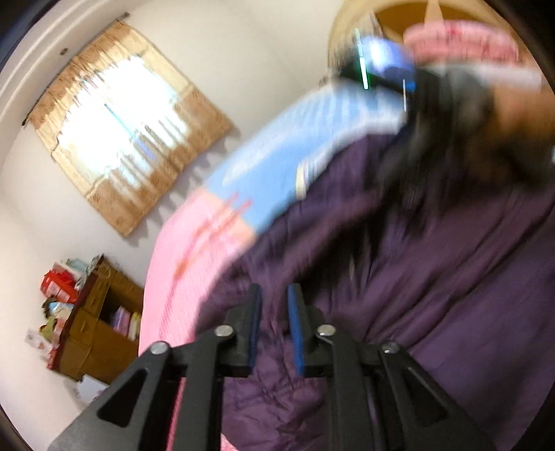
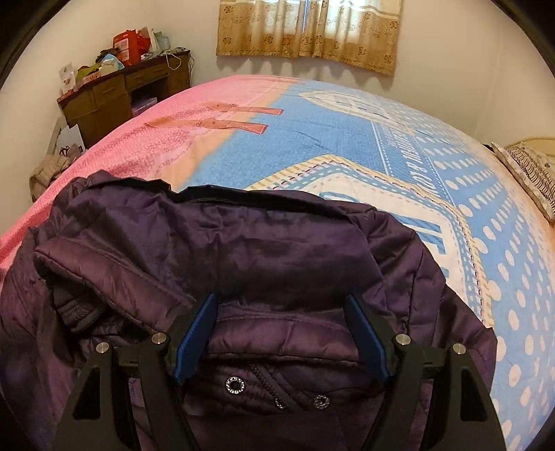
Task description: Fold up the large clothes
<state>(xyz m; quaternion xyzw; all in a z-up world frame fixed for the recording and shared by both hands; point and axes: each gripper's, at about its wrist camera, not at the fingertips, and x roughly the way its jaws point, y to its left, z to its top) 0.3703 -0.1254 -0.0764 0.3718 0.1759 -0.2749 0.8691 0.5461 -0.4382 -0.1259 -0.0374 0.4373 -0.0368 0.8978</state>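
1. Two grippers are over one purple padded jacket [image 2: 242, 277] that lies crumpled on the near part of a bed [image 2: 347, 145] with a pink and blue printed cover.
2. Right gripper [image 2: 281, 336]: its fingers [image 2: 196, 333] stand wide apart above the jacket's collar area, where snap studs and a zip show. Nothing is pinched between them.
3. Left gripper [image 1: 274, 329]: its fingers [image 1: 255, 326] are parted by a narrow gap over purple fabric. The view is heavily blurred, yet no cloth shows caught between the blue pads.
4. Edges – the jacket's far edge, a dark folded hem, runs across the right wrist view roughly mid-frame; its right side curves down along the blue dotted cover. A sleeve or flap [image 2: 111, 267] lies doubled over on the left.
5. Open room – beyond the far hem the cover is bare all the way to the wall under the curtain [image 2: 308, 31], and to the right as far as a patterned pillow [image 2: 530, 173].
6. Left of the bed a cluttered wooden desk [image 2: 114, 97] stands against the wall, well apart from the jacket.
7. In the left wrist view a blurred arm and device [image 1: 451, 97] cross the upper right, over the jacket.
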